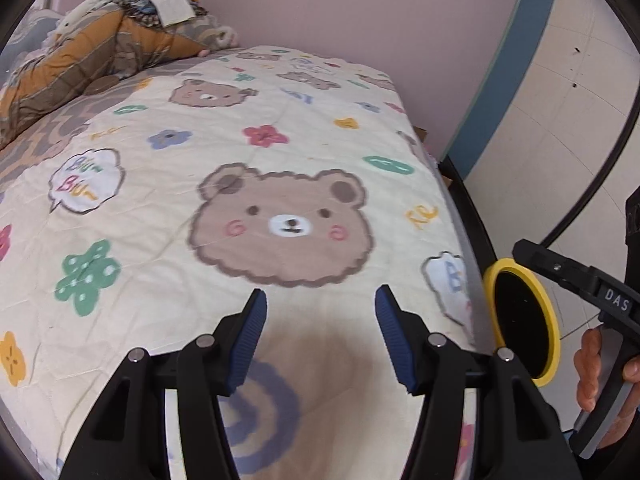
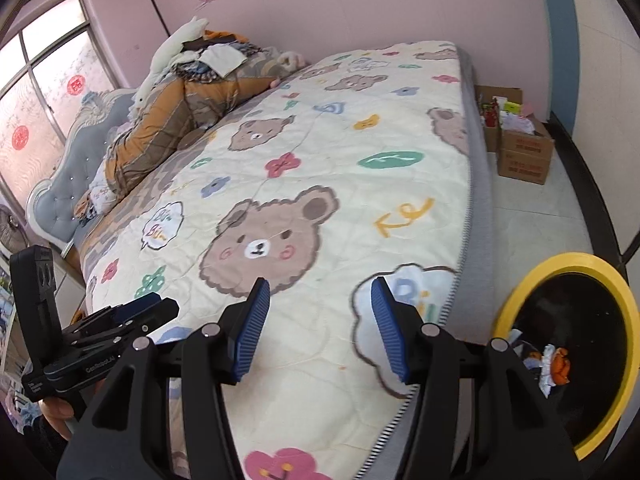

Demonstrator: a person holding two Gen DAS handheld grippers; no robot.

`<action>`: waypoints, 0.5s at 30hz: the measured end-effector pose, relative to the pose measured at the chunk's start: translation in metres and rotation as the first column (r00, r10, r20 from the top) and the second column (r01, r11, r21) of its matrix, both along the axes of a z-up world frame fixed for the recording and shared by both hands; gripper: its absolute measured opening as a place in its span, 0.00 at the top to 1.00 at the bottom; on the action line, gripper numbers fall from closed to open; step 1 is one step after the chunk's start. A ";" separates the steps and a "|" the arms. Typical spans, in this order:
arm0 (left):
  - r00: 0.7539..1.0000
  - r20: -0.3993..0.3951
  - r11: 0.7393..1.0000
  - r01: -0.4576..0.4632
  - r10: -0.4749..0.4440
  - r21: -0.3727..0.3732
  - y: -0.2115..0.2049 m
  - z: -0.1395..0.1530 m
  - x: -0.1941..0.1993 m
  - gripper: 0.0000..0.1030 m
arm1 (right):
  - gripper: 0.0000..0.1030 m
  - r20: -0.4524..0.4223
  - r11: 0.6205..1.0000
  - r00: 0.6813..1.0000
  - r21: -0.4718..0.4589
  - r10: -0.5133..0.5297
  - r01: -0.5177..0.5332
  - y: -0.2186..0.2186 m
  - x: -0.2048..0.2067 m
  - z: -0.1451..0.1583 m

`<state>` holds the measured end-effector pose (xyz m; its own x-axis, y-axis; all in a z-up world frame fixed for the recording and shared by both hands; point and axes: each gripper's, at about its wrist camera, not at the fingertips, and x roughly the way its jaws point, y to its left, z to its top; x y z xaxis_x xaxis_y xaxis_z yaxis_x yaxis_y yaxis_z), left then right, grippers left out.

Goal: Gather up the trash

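My left gripper (image 1: 320,300) hangs open over a cream quilt (image 1: 280,140) printed with bears and flowers, and nothing lies between its blue pads. My right gripper (image 2: 320,292) is also open and empty, above the same quilt (image 2: 320,152) near the bed's right edge. A black bin with a yellow rim (image 2: 576,261) stands on the floor beside the bed, to the right of the right gripper. Orange and white scraps of trash (image 2: 556,364) lie inside it. The left wrist view shows the bin's rim (image 1: 489,280) at the right, next to a hand (image 1: 588,368) on the other gripper's handle.
A pile of folded bedding and clothes (image 2: 180,112) lies along the bed's far side by the grey padded headboard (image 2: 68,184). Cardboard boxes (image 2: 524,152) full of small items stand on the floor by the pink wall. A window (image 2: 40,100) is at the far left.
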<state>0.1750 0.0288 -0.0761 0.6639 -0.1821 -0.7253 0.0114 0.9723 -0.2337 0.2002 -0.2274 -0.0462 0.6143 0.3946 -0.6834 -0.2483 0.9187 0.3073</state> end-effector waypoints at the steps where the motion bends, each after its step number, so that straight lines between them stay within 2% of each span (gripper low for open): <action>1: 1.000 0.001 1.000 -0.017 0.017 0.006 0.008 -0.002 -0.002 0.48 | 0.50 0.001 1.000 1.000 0.001 0.007 -0.007 0.006 0.000 -0.001; 6: 0.996 0.000 0.996 -0.088 0.088 0.011 0.044 -0.016 -0.009 0.48 | 0.46 -0.003 0.999 0.999 0.004 0.038 -0.038 0.043 0.003 -0.012; 8: 0.994 0.006 0.994 -0.112 0.112 0.010 0.056 -0.020 -0.011 0.44 | 0.44 -0.006 0.999 0.999 0.004 0.033 -0.033 0.053 0.003 -0.019; 11: 0.988 0.052 0.988 -0.148 0.146 0.032 0.066 -0.021 -0.016 0.32 | 0.39 0.034 0.999 0.999 -0.037 0.014 -0.013 0.067 -0.001 -0.024; 15: 0.978 0.135 0.986 -0.164 0.157 0.042 0.074 -0.016 -0.025 0.18 | 0.30 0.068 0.999 0.997 -0.035 -0.026 0.028 0.073 -0.008 -0.026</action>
<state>0.1501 0.1027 -0.0922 0.7710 -0.0294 -0.6361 -0.1189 0.9747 -0.1891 0.1921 -0.1547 -0.0723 0.6698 0.3534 -0.6530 -0.2425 0.9354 0.2575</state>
